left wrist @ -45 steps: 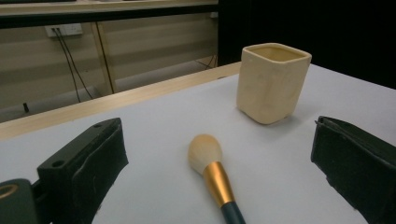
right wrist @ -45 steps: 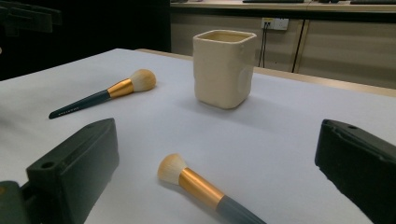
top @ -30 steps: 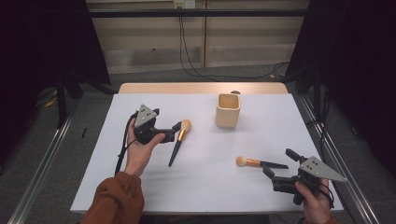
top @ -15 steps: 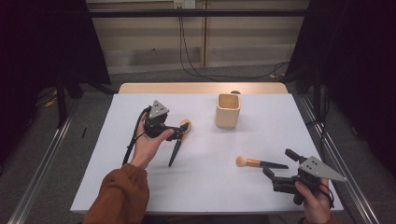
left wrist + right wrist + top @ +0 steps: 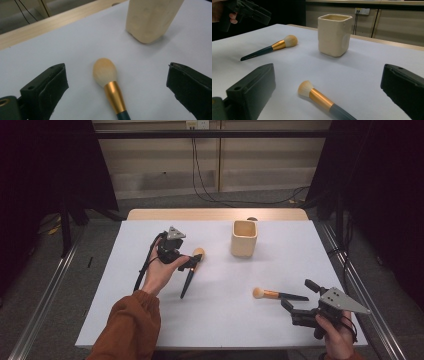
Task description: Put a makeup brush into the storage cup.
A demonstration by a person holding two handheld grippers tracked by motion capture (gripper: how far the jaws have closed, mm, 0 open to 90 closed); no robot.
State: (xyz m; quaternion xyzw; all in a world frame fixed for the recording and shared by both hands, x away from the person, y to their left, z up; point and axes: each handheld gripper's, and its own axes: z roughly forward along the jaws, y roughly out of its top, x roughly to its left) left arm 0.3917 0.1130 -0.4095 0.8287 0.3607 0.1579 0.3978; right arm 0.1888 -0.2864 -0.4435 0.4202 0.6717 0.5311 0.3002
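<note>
Two makeup brushes lie on the white table (image 5: pixel 125 310). The first brush (image 5: pixel 189 280) has a dark handle, gold ferrule and pale head, and lies left of centre. My left gripper (image 5: pixel 191 258) hovers open just over its head end; in the left gripper view the brush head (image 5: pixel 104 72) lies on the table between the wide jaws, untouched. The second brush (image 5: pixel 275 294) lies at the front right. My right gripper (image 5: pixel 296 294) is open, its jaws either side of the handle end without touching; that brush (image 5: pixel 317 96) sits low between them.
A cream square cup (image 5: pixel 244 238) stands upright behind the middle of the table, also seen as the cup (image 5: pixel 150 18) and the cup (image 5: pixel 334 35). A wooden strip (image 5: pixel 215 214) edges the far side. Cables (image 5: pixel 200 180) hang beyond it.
My left gripper has moved right and slightly away from the person, ending over the head of the first brush. The right gripper and both brushes have stayed put.
</note>
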